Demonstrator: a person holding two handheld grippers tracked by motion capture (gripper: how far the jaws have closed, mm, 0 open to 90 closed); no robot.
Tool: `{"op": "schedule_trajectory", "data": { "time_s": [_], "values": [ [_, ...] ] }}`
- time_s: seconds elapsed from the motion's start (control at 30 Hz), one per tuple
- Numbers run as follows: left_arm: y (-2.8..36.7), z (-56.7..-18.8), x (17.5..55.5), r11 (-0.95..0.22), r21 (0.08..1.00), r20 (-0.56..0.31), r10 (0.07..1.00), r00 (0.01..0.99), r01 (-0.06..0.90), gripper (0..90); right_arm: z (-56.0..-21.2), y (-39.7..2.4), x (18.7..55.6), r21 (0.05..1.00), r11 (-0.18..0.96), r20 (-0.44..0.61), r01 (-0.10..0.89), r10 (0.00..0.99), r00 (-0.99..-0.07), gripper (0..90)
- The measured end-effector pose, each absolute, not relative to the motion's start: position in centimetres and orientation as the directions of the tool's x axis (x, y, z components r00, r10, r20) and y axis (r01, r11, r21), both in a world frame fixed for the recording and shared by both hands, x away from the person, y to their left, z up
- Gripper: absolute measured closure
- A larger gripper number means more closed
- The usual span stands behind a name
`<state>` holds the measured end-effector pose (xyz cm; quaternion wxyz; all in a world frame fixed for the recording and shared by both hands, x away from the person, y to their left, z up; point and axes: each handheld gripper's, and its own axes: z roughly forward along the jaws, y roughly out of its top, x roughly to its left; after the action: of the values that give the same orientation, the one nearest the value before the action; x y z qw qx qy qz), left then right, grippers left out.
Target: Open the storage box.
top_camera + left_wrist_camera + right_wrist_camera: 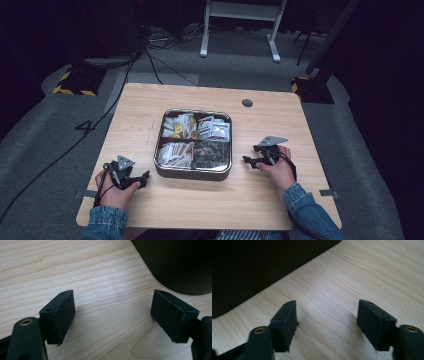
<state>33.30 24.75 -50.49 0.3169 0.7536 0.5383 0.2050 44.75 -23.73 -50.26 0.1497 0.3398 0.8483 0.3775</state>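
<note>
A square metal tin [194, 172] with four compartments sits in the middle of the wooden table [150, 105]. Its compartments hold several white, yellow and dark packets. My left gripper [142, 179] rests on the table just left of the tin's near corner, pointing at it, open and empty. In the left gripper view the gripper [112, 315] has bare wood between its pads, and the tin's dark wall [180, 262] stands ahead at the upper right. My right gripper [248, 161] lies right of the tin, open and empty. The right gripper view shows the gripper [327, 323] beside the tin's wall [249, 270].
A small round grommet hole [247, 103] lies in the table's far right part. Cables [150, 60] run over the grey floor beyond the table, and a white desk frame [240, 25] stands at the back. Bare wood surrounds the tin on all sides.
</note>
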Motion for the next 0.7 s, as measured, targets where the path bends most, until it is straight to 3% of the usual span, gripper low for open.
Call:
{"op": "schedule_trajectory", "data": {
  "time_s": [0.27, 0.7],
  "values": [
    [25.2, -50.2, 33.1, -0.197, 0.700, -0.054, 0.944, 0.326, 0.686, 30.5, -48.6, -22.8, 44.8, 0.758, 0.460, 0.047, 0.463, 0.669, -0.742, 37.0],
    [25.0, -49.2, 33.5, -0.201, 0.727, -0.095, 0.917, 0.386, 0.656, 35.7, -42.5, -20.5, 44.7, 0.823, 0.408, 0.075, 0.394, 0.610, -0.788, 38.5]
  ]
}}
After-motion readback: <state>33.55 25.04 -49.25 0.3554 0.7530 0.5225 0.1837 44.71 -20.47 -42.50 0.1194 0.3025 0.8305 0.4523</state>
